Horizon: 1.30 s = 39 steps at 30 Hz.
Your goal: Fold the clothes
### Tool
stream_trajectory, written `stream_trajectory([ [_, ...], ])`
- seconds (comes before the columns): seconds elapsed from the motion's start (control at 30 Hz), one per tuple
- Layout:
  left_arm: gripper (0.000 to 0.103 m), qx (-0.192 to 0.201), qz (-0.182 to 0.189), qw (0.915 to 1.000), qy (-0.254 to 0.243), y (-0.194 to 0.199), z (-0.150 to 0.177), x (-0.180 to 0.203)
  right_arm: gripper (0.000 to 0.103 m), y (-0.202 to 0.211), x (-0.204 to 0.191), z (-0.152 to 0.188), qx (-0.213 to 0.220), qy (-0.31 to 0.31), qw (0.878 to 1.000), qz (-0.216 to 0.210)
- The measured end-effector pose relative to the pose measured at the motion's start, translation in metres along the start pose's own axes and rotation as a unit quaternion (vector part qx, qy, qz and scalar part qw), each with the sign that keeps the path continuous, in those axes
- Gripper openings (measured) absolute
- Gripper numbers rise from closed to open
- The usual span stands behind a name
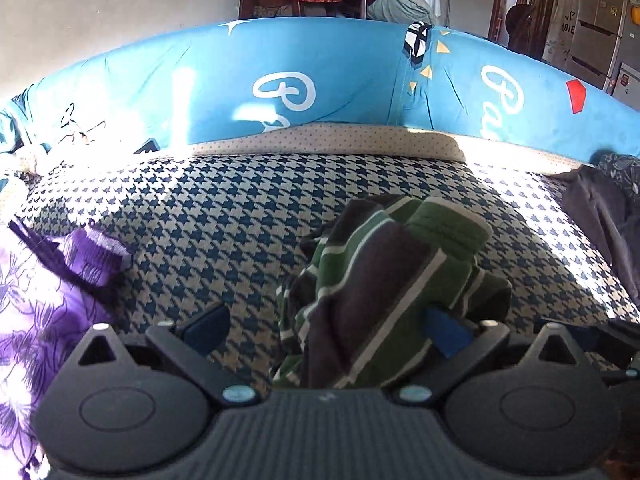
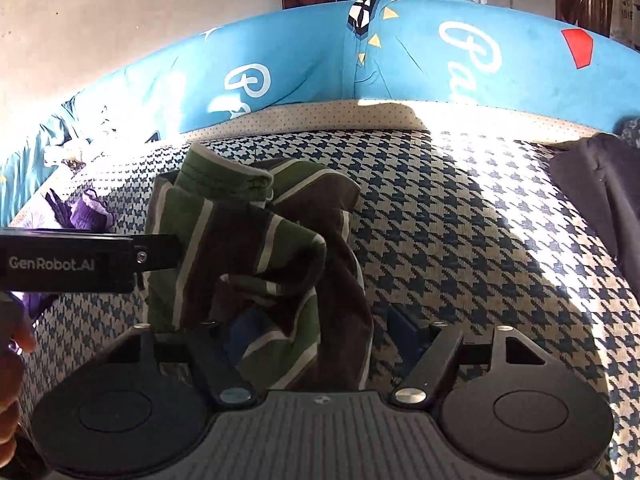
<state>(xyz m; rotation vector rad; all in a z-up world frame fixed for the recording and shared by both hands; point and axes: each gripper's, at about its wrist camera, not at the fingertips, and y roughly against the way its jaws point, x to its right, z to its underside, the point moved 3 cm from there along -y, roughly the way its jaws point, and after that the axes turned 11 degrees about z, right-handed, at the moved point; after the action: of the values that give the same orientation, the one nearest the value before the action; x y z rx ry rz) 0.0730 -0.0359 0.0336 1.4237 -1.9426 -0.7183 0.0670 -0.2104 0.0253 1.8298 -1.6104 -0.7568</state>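
A green, brown and white striped garment [image 1: 380, 280] lies bunched on the houndstooth bed cover [image 1: 200, 220]. My left gripper [image 1: 326, 330] stands wide open; the cloth sits between its jaws and drapes over the right blue pad [image 1: 448, 334], while the left pad is bare. In the right wrist view the same striped garment [image 2: 248, 248] fills the left half of my right gripper [image 2: 324, 330]. It hides the left finger, and the right pad [image 2: 404, 332] stands just clear of the cloth. The left gripper's black housing [image 2: 68, 264] reaches into the garment from the left.
A purple floral garment [image 1: 32, 300] lies at the left edge of the bed and a dark garment [image 1: 600, 220] at the right. A long blue bolster [image 1: 320, 80] runs along the back. A hand [image 2: 12, 360] shows at the lower left.
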Motion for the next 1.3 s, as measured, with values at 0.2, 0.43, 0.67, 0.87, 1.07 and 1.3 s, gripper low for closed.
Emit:
stream_trajectory([
  [0.2, 0.103, 0.020, -0.002, 0.9992, 0.033, 0.000, 0.001, -0.016, 0.052, -0.015, -0.006, -0.008, 0.008, -0.028, 0.999, -0.030],
  [0.43, 0.103, 0.016, -0.039, 0.9967, 0.070, -0.003, 0.011, -0.043, 0.041, -0.023, -0.014, -0.010, 0.011, -0.049, 0.997, -0.056],
  [0.67, 0.103, 0.024, -0.036, 0.9950, 0.090, 0.004, 0.010, -0.051, 0.019, -0.016, -0.027, -0.006, 0.036, -0.007, 0.998, -0.060],
  [0.87, 0.103, 0.035, -0.013, 0.9966, 0.073, 0.013, 0.005, -0.040, 0.014, -0.010, -0.033, -0.001, 0.044, 0.020, 0.996, -0.069],
  [1.07, 0.095, 0.082, -0.015, 0.9961, 0.029, 0.032, -0.001, -0.020, 0.014, -0.002, -0.036, 0.005, 0.044, 0.036, 0.995, -0.078],
  [1.3, 0.047, 0.067, 0.024, 0.9969, 0.035, 0.025, -0.002, -0.010, 0.014, -0.002, -0.038, 0.013, 0.033, 0.045, 0.996, -0.074],
])
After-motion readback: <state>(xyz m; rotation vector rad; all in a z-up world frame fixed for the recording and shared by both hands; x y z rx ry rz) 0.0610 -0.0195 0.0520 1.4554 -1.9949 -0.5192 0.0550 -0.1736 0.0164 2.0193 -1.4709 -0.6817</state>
